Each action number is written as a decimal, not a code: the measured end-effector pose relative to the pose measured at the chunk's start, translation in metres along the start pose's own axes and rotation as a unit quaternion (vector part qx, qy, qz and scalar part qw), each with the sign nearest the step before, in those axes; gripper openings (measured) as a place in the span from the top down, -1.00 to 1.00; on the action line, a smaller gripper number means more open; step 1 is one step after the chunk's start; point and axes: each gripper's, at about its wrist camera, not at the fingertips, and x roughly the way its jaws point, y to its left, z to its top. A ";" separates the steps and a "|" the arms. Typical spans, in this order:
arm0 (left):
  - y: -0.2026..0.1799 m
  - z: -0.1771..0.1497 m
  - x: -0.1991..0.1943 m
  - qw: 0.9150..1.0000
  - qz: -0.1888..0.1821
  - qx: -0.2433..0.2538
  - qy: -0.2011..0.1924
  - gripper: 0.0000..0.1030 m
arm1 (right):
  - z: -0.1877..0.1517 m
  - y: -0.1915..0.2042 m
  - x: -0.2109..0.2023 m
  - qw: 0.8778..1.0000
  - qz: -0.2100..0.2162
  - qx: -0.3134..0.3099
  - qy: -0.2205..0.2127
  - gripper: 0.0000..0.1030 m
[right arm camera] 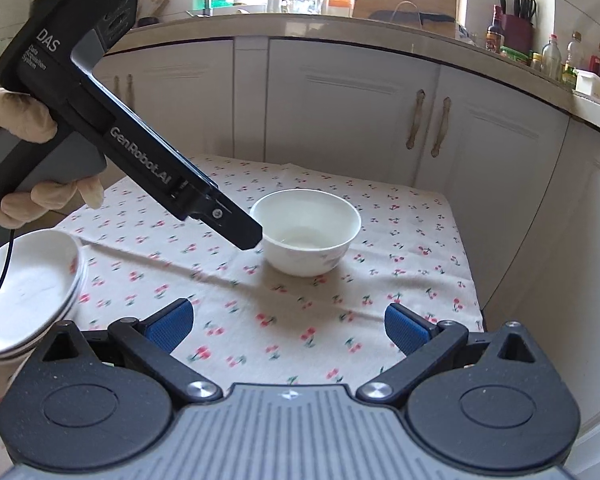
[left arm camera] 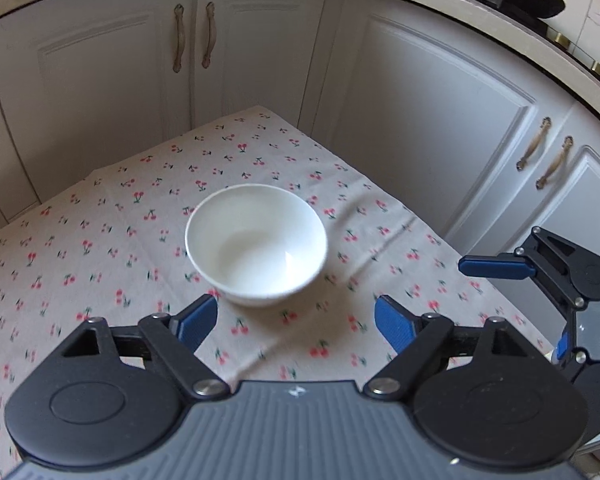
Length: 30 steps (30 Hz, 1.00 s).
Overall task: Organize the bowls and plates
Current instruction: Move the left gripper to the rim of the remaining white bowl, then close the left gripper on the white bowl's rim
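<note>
A white bowl stands upright and empty on the cherry-print tablecloth; it also shows in the right wrist view. My left gripper is open and empty, just short of the bowl's near side. In the right wrist view the left gripper's black body slants down from the upper left, its tip beside the bowl's left rim. My right gripper is open and empty, well short of the bowl. A stack of white plates sits at the left edge of the table.
White cabinet doors close in behind and to the right of the table. The table's right edge drops off near the cabinets. The right gripper shows at the right of the left wrist view. The counter holds bottles and kitchenware.
</note>
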 end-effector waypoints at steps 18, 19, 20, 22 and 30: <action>0.045 0.037 0.073 0.999 0.031 0.006 0.015 -0.62 | 0.037 -0.019 0.088 0.999 0.035 -0.019 0.018 -1.00; 0.045 0.038 0.076 0.999 0.029 0.008 0.018 -0.62 | 0.037 -0.020 0.092 0.999 0.035 -0.021 0.017 -1.00; 0.047 0.039 0.078 0.999 0.027 0.007 0.019 -0.62 | 0.038 -0.021 0.097 0.999 0.035 -0.022 0.018 -1.00; 0.049 0.040 0.083 1.000 0.019 0.005 0.022 -0.61 | 0.039 -0.023 0.104 0.999 0.036 -0.020 0.025 -0.99; 0.048 0.044 0.094 0.999 0.007 0.015 0.040 -0.24 | 0.036 -0.025 0.120 0.999 0.027 -0.024 0.029 -0.81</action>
